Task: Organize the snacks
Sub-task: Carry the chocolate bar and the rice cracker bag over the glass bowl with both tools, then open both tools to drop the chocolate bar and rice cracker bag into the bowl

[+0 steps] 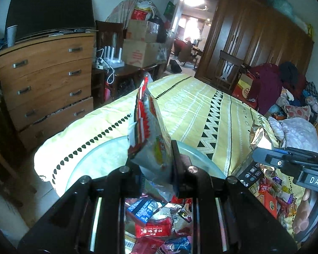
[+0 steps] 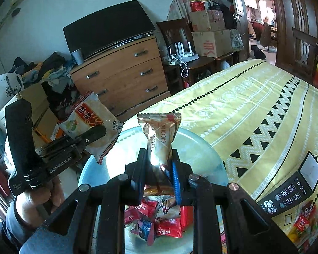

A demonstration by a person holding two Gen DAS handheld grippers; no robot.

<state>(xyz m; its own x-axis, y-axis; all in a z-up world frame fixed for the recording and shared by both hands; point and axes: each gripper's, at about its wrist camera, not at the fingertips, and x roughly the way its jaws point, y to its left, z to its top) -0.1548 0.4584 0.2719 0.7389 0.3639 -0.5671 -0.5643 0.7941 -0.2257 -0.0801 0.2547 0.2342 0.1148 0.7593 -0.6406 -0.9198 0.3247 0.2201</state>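
Snacks lie heaped in a pale glass bowl (image 2: pixel 203 148) at the foot of a bed under a yellow patterned bedspread (image 1: pixel 201 105), but most of the pile is masked by the gripper frames, so only red wrappers (image 2: pixel 169 228) and a blue one (image 1: pixel 143 208) show through the gaps. The left gripper (image 1: pixel 154 160) has its jaws pinched on a rice cracker packet (image 1: pixel 148 122), seen edge-on in its own view and flat, with red characters, from the right wrist (image 2: pixel 89 118). The right gripper (image 2: pixel 159 169) is clamped on a gold chocolate packet (image 2: pixel 160 135) that stands upright above the bowl; its lower end is lost in glare between the pads. More loose snacks (image 1: pixel 273 196) lie on the spread beside a black carton (image 2: pixel 290 190), partly cut off at the picture's edge. A hand (image 2: pixel 38 196) grips the left tool's handle, its sleeve running out of view.
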